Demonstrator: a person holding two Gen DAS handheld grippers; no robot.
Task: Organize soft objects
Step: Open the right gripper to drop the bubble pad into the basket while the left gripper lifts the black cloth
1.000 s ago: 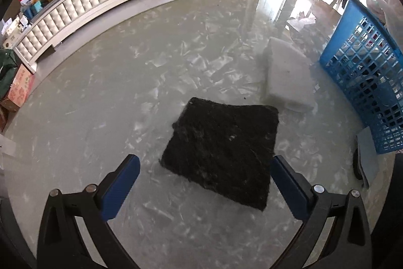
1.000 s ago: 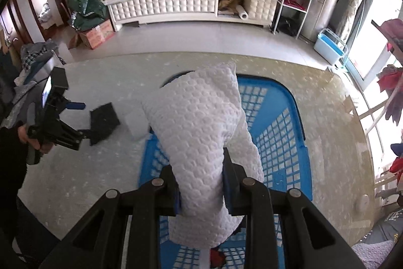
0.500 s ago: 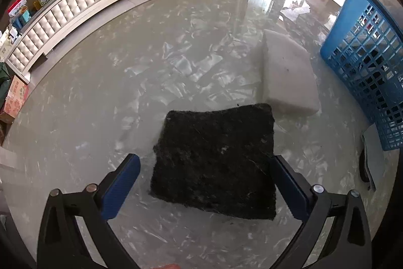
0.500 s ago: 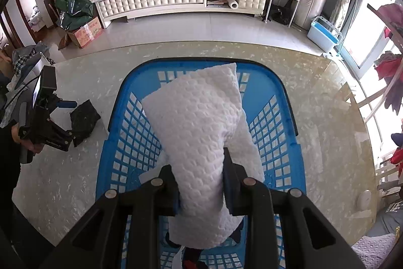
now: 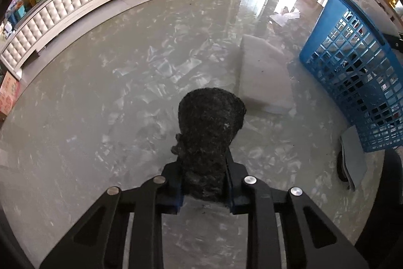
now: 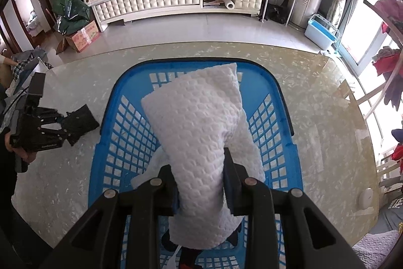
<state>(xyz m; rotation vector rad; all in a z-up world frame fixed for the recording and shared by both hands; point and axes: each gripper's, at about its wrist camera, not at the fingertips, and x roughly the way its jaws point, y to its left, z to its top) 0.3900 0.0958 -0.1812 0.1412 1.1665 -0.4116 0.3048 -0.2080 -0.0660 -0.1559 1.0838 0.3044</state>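
**Black pad pinched; white pad over basket**

Left gripper [image 5: 204,175] now clamping the black pad [image 5: 209,132], jaws having just been closing from wide open a second ago, when the pad was lying flat between them on the floor. Pad now bunching into a narrow roll between the blue pads, its far end flaring out above the floor. Right gripper [image 6: 199,183] squeezing the white quilted pad [image 6: 199,132] as before, part-way closed on its folded middle, now hanging over the basket [image 6: 284,117] where a second ago it was only nearing the rim.

Basket showing blue lattice walls with a dark rim; more white fabric lying inside under the held pad, and something dark with a bit of red at the bottom, too hidden to name. In the left view, standing at the right edge, well apart from the black pad.

White foam slab [image 5: 264,77] lying flat on the floor [image 5: 105,102] between black pad and basket. Floor glossy, pale, marbled. Beyond it, a long tufted white cabinet [image 6: 161,0] carrying boxes and jars, a wire rack, a pale blue tub [image 6: 321,32] near bright windows.
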